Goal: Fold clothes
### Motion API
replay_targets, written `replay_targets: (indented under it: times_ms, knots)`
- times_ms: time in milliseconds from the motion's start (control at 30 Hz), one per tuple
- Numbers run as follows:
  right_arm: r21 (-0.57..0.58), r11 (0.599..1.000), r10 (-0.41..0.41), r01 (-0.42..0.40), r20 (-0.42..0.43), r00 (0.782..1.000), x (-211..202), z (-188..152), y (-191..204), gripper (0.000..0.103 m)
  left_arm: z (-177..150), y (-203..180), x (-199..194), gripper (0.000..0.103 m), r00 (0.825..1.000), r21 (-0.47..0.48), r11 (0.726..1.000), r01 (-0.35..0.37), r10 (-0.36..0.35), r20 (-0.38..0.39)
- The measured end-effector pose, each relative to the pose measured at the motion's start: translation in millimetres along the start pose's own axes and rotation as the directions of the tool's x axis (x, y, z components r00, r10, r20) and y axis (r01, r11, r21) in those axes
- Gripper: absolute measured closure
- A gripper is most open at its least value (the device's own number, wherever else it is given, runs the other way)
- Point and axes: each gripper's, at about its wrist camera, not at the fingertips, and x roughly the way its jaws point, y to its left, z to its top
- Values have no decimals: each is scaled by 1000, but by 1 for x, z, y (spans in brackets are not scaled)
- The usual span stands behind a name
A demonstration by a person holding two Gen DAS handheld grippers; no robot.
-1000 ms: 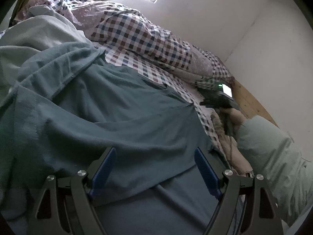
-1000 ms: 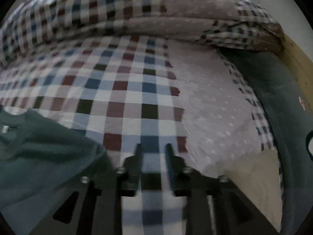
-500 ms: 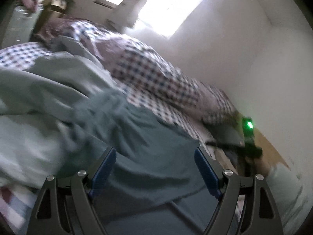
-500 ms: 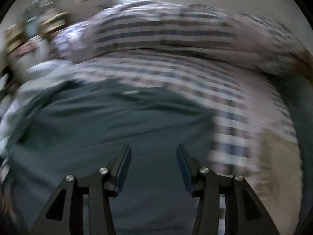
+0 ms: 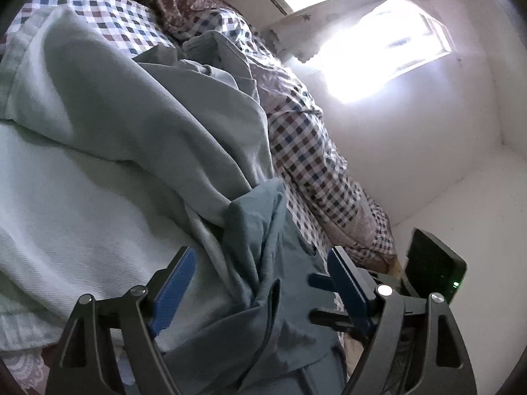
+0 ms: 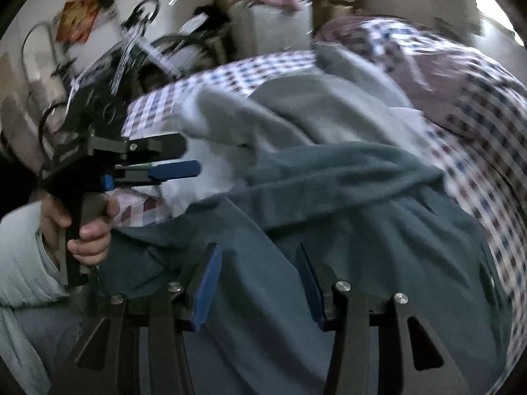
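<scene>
From the left wrist, the left tongs [image 5: 257,283] stand released over a bunched fold of the teal garment [image 5: 263,263] on the checked bed [image 5: 306,151] — between grips, by the look. From the right wrist, the right tongs [image 6: 257,283] hang unclenched, empty, above that garment [image 6: 378,230] — next they need an edge to pinch.

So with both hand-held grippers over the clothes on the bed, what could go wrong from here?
1. The dark teal cotton garment lies bunched against the pale mint knit garment; a grab at that seam may catch both.
2. The left hand-held gripper stands open over a ridge of teal folds, so it may pinch several layers.
3. The right hand-held gripper is close beside the left, so they could collide.
</scene>
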Motion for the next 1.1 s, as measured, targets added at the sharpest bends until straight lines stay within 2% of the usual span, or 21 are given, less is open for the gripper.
replay_targets:
  times_ms: [200, 367, 433, 567, 767, 800, 833, 933, 1100]
  knots:
    - [-78, 993, 86, -94, -93, 992, 31, 19, 6, 53, -2, -2, -3, 18, 999, 51, 999, 17, -14, -51]
    - [-105, 975, 178, -196, -157, 971, 41, 28, -4, 56, -4, -2, 2, 22, 992, 69, 996, 56, -48, -116]
    - [-123, 969, 188, -213, -190, 964, 45, 29, -4, 58, -4, 0, 2, 27, 990, 63, 996, 68, -60, -124]
    - [-148, 967, 170, -210, -242, 955, 57, 30, -6, 58, -2, 8, 3, 27, 989, 20, 996, 85, -81, -126]
    - [-141, 961, 197, -240, -265, 944, 69, 29, -9, 58, 1, 13, 6, 27, 986, 3, 996, 93, -92, -140]
    - [-144, 958, 202, -246, -269, 942, 70, 28, -8, 63, 1, 13, 9, 27, 985, 6, 996, 92, -90, -144]
    - [-147, 956, 207, -253, -272, 940, 71, 27, -7, 77, 2, 12, 11, 27, 985, 7, 996, 94, -92, -149]
    - [-173, 955, 191, -240, -259, 947, 67, 24, -1, 95, 4, 9, 16, 27, 983, 26, 995, 94, -88, -161]
    - [-160, 965, 183, -210, -172, 968, 39, 18, -8, 99, -1, -5, 21, 27, 980, 123, 990, 75, -50, -191]
